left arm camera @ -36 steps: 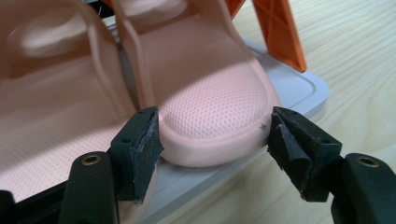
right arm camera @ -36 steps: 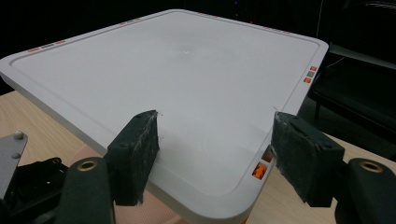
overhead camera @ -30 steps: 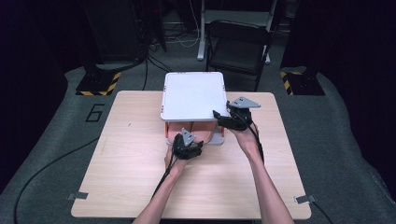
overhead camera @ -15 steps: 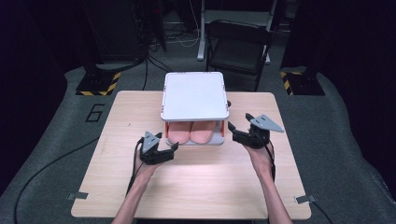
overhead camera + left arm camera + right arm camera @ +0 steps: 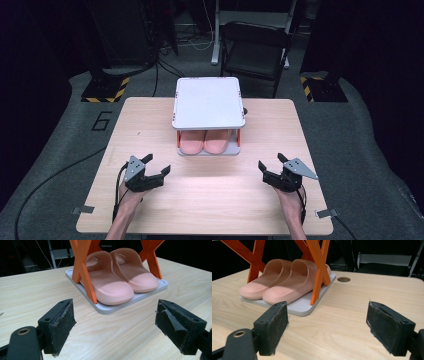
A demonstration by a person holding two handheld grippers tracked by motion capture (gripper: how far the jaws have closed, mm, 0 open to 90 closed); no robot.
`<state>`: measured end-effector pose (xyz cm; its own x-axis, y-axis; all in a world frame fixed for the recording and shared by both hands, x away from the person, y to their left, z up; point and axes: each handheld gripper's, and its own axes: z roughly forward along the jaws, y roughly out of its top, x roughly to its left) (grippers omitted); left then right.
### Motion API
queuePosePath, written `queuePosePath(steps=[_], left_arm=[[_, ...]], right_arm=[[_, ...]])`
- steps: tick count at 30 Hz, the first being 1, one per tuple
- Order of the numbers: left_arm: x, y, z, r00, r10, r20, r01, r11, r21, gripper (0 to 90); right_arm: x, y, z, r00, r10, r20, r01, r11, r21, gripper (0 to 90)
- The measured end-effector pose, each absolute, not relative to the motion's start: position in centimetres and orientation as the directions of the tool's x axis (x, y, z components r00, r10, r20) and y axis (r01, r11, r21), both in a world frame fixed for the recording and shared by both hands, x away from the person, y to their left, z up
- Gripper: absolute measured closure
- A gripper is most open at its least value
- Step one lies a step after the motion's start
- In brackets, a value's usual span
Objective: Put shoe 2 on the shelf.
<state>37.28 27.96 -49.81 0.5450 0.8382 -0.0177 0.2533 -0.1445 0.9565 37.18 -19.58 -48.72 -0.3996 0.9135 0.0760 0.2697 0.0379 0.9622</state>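
**Two open claws rest on the bench, slippers on the rack's lower shelf**

A pair of pink slippers (image 5: 210,141) sits side by side on the grey lower tray (image 5: 186,151) of a small shoe rack (image 5: 208,102) with a white top and orange X-shaped side supports (image 5: 83,270). The rack stands at the middle of the far half of a wooden bench (image 5: 210,200). The slippers' toes point toward the person.

The left claw (image 5: 152,167) lies low over the bench near its left front, well apart from the rack, jaws spread wide and holding nothing. The right claw (image 5: 270,167) mirrors it at the right front, also wide open and empty. Both point forward and slightly inward toward the rack. Each forearm comes in from the near edge, hand wrapped around its claw's body.

Risks, as a judgement: the orange supports stand close beside the slippers, so a claw reaching in could strike one and push the light rack across the bench. The soft slippers touch each other, so gripping one may drag the other off the tray.
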Motion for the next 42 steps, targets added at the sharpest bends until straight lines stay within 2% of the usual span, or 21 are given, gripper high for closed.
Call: queuePosePath(steps=[7, 17, 42], left_arm=[[37.0, 28.8, -50.2, 0.508, 0.857, -0.080, 0.278, -0.075, 0.958, 15.6], [36.8, 30.1, -50.3, 0.468, 0.879, -0.086, 0.286, -0.059, 0.956, 15.7], [36.9, 30.2, -50.7, 0.450, 0.888, -0.091, 0.310, -0.060, 0.949, 15.8]], right_arm=[[36.4, -19.5, -50.0, -0.400, 0.915, 0.059, 0.284, 0.062, 0.957, 17.6], [35.8, -19.9, -50.4, -0.399, 0.913, 0.081, 0.300, 0.047, 0.953, 17.9], [36.0, -20.1, -51.0, -0.393, 0.915, 0.093, 0.331, 0.046, 0.942, 18.0]])
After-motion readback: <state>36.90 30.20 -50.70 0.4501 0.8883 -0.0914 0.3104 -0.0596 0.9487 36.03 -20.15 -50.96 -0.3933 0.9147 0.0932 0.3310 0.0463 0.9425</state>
